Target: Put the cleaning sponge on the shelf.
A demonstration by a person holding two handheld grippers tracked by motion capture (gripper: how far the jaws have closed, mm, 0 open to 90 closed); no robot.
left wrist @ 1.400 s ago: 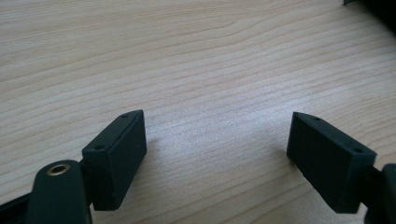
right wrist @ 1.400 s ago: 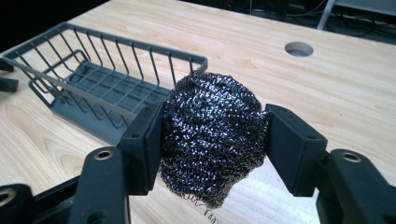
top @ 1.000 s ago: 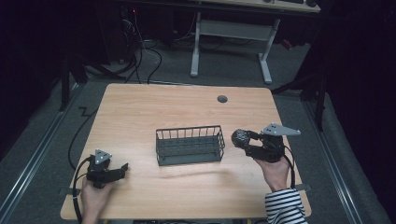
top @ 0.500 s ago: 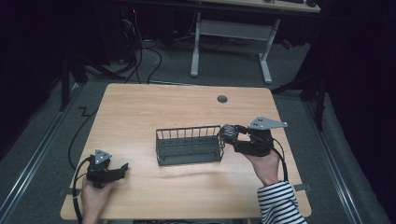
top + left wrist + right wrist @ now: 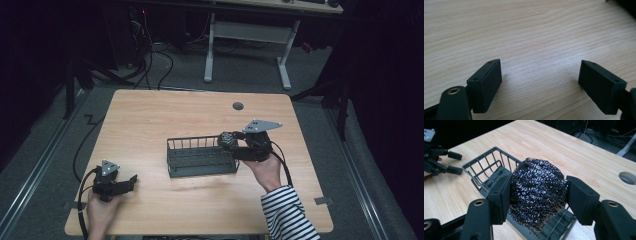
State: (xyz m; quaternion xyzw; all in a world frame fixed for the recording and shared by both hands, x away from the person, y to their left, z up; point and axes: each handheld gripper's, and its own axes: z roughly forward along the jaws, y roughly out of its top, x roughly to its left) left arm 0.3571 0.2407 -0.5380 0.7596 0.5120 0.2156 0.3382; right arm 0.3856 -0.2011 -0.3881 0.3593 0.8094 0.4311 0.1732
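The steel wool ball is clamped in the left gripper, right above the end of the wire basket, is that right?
Not quite: the right gripper holds the steel wool ball, not the left. The right gripper view shows both pads pressed on it, above the end of the wire basket. The left gripper is open over bare table.

Dark room, grey floor (image 5: 150,70), white-legged desk (image 5: 250,30) behind.

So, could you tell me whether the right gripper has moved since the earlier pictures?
Yes: the right gripper, holding the steel scourer, moved left, reaching the wire basket's right end.
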